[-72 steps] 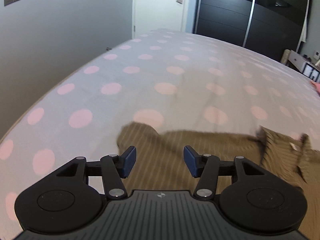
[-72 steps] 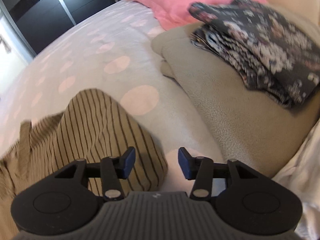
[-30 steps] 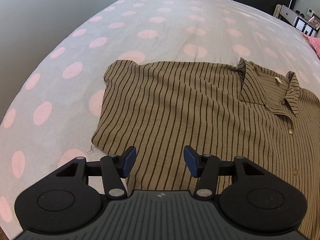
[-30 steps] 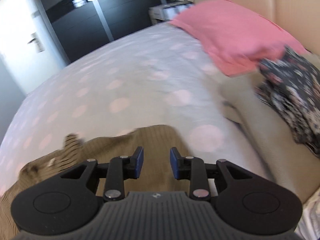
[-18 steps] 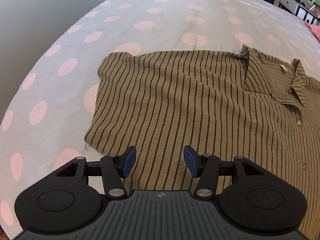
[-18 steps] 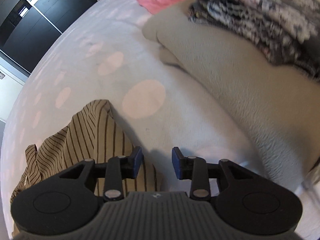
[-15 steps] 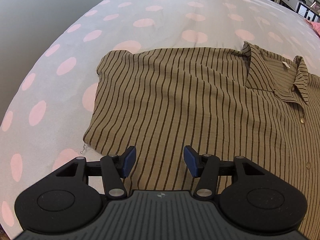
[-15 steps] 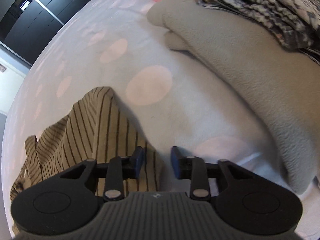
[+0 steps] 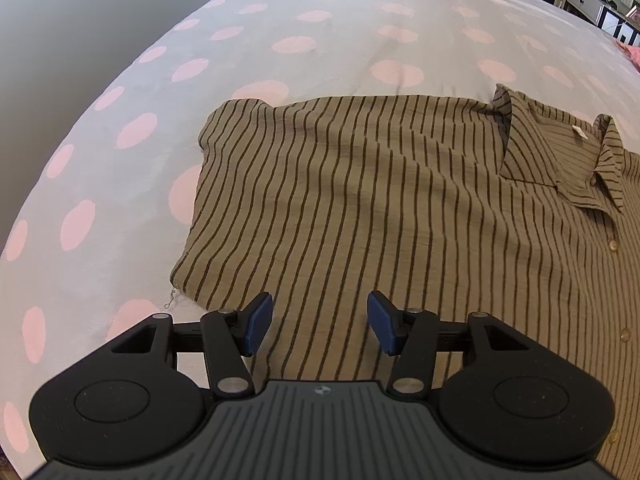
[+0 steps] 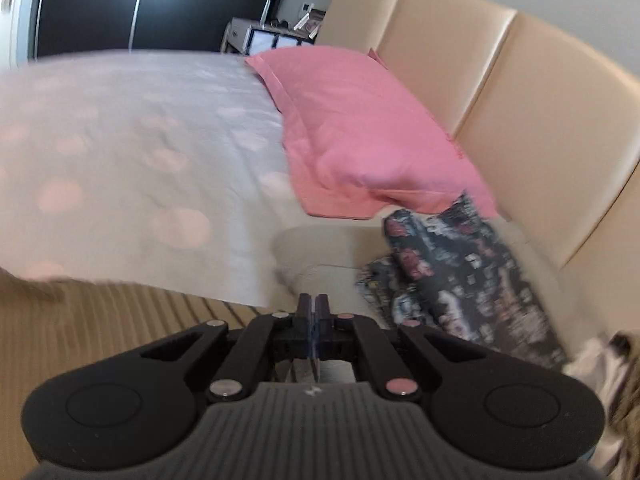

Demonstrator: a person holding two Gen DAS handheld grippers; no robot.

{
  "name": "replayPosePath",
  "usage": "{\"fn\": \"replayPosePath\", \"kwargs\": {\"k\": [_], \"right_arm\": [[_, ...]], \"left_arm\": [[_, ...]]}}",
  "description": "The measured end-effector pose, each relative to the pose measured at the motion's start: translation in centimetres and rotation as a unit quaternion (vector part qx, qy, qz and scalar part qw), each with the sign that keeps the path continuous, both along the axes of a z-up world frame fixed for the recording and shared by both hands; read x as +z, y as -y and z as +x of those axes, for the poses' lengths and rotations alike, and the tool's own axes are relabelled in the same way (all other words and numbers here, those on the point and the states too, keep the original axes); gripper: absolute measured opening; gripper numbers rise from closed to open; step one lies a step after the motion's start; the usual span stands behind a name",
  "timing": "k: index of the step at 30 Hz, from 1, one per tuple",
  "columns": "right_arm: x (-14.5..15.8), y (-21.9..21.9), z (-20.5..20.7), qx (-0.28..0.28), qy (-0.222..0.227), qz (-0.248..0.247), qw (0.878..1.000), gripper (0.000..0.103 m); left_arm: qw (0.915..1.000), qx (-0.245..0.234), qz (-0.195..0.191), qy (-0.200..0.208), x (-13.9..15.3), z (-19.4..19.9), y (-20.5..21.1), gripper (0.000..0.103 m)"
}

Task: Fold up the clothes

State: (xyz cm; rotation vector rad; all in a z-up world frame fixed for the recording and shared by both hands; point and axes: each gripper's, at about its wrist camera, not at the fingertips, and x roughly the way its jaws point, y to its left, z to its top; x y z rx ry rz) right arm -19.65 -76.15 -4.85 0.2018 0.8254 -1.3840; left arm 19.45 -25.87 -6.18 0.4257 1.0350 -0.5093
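A tan shirt with dark stripes (image 9: 380,200) lies spread on the dotted bed cover (image 9: 200,60), its collar (image 9: 560,152) to the right and a short sleeve to the left. My left gripper (image 9: 320,320) hovers open over the shirt's near edge by the sleeve, with nothing between its blue pads. In the right wrist view my right gripper (image 10: 313,308) is shut. The blurred shirt (image 10: 100,320) runs up to its fingertips from the left, and a bit of striped cloth shows under the pads, so it looks pinched on the shirt's edge.
A pink pillow (image 10: 360,128) leans on the beige padded headboard (image 10: 520,100). A folded dark floral garment (image 10: 460,272) rests on a beige blanket (image 10: 320,248) just right of my right gripper. Dark wardrobe doors (image 10: 120,0) stand beyond the bed. A grey wall borders the bed's left side.
My right gripper has closed at the shirt's edge and tipped up, so the pillow and headboard now fill its view. The left gripper has stayed open over the shirt, almost still.
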Motion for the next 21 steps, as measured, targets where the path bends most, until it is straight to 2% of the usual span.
{"fn": "replayPosePath", "kwargs": {"k": [2,4,8,12,15,17,19,21], "right_arm": [[-0.7,0.6,-0.6,0.001,-0.018,0.002,1.000,0.005],[-0.6,1.0,-1.8,0.000,0.002,0.000,1.000,0.035],[-0.4,1.8,-3.8,0.002,0.069,0.035,0.997,0.035],[-1.7,3.3,-5.5,-0.003,0.156,0.102,0.982,0.035],[-3.1,3.4,-5.4,-0.002,0.158,0.110,0.981,0.038],[-3.9,3.1,-4.9,0.007,0.152,0.106,0.983,0.045],[-4.1,2.4,-4.3,0.024,0.147,0.094,0.984,0.056],[-3.9,1.3,-3.6,0.055,0.146,0.076,0.985,0.056]], "left_arm": [[1.0000,0.002,0.008,0.003,-0.3,0.2,-0.2,0.050],[0.9999,0.005,0.014,0.003,-0.6,0.4,-0.3,0.050],[0.9996,0.009,0.026,0.004,-1.3,0.5,-0.2,0.050],[0.9995,0.003,0.032,0.006,-1.6,0.2,0.2,0.050],[0.9992,-0.010,0.038,0.011,-1.9,-0.3,0.7,0.051],[0.9988,-0.019,0.042,0.013,-2.1,-0.6,1.0,0.051],[0.9985,-0.028,0.046,0.013,-2.4,-0.9,1.5,0.050],[0.9983,-0.032,0.048,0.014,-2.5,-1.0,1.8,0.050]]}}
